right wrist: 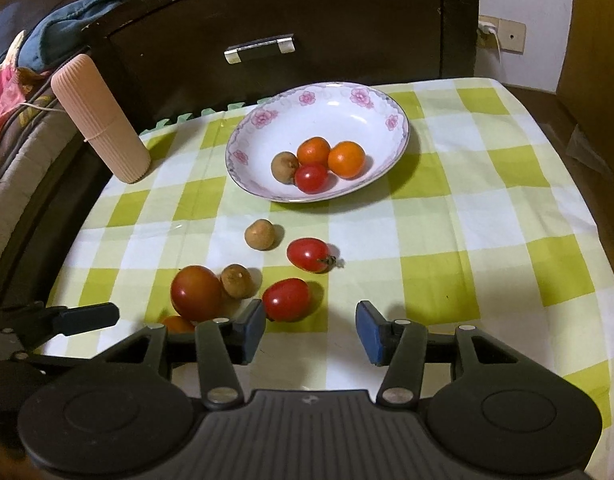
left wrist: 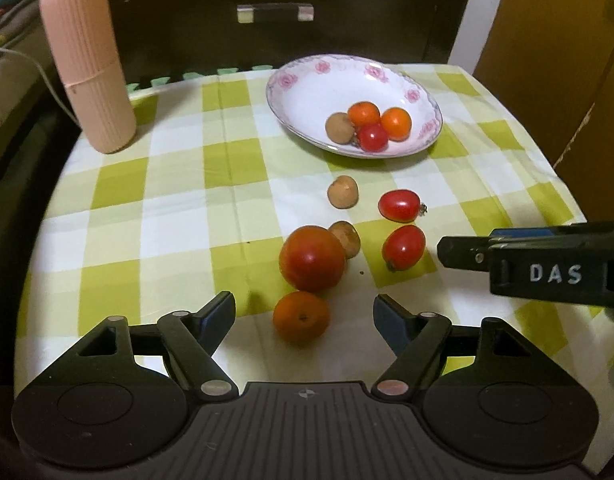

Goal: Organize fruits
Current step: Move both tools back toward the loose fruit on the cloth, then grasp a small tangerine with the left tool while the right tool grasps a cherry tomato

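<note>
A white floral plate (left wrist: 291, 96) (right wrist: 259, 132) holds two small oranges, a cherry tomato and a brown longan. Loose on the checked cloth lie a large tomato (left wrist: 312, 258) (right wrist: 195, 291), a small orange (left wrist: 301, 316) (right wrist: 178, 323), two longans (left wrist: 342, 192) (left wrist: 346, 239) and two cherry tomatoes (left wrist: 399, 205) (left wrist: 404, 247). My left gripper (left wrist: 303, 314) is open, its jaws either side of the small orange. My right gripper (right wrist: 311, 326) is open and empty, just short of the near cherry tomato (right wrist: 286, 299); it also shows in the left wrist view (left wrist: 459, 252).
A tall pink ribbed container (left wrist: 87, 60) (right wrist: 103, 120) stands at the table's back left. A dark cabinet with a handle (right wrist: 259, 48) is behind the table. Bedding lies at the left, a cardboard box (left wrist: 567, 60) at the right.
</note>
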Demonstrator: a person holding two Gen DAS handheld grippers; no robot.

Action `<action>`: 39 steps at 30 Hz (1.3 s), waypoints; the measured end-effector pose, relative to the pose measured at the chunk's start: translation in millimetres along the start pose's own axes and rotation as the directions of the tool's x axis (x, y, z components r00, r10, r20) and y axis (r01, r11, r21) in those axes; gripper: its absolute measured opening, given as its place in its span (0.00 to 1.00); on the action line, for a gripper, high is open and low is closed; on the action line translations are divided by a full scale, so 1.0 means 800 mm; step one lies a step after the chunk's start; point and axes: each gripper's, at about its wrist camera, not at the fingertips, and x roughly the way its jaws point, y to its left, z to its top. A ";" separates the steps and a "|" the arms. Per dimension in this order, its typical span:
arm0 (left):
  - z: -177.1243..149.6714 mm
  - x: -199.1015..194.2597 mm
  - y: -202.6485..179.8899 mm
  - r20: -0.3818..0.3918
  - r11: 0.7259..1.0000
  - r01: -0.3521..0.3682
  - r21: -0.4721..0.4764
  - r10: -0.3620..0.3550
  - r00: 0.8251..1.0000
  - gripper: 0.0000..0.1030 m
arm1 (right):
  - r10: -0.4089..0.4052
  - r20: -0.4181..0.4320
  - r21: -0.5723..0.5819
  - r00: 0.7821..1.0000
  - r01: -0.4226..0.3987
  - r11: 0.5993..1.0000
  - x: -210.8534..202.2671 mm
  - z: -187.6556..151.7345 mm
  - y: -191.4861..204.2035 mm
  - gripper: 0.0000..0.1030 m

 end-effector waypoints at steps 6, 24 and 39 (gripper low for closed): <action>-0.006 0.019 0.001 -0.034 0.999 -0.032 0.008 0.032 0.999 0.65 | 0.001 -0.012 0.015 1.000 -0.001 1.000 0.006 0.000 -0.007 0.46; -0.004 0.029 -0.004 -0.060 0.999 -0.047 0.027 0.048 0.997 0.63 | -0.002 -0.037 0.028 0.999 0.004 1.000 0.018 0.000 -0.012 0.46; -0.007 0.024 -0.006 -0.052 0.997 -0.052 0.052 0.055 0.997 0.40 | 0.004 -0.045 0.031 0.999 -0.003 1.000 0.021 0.002 -0.012 0.46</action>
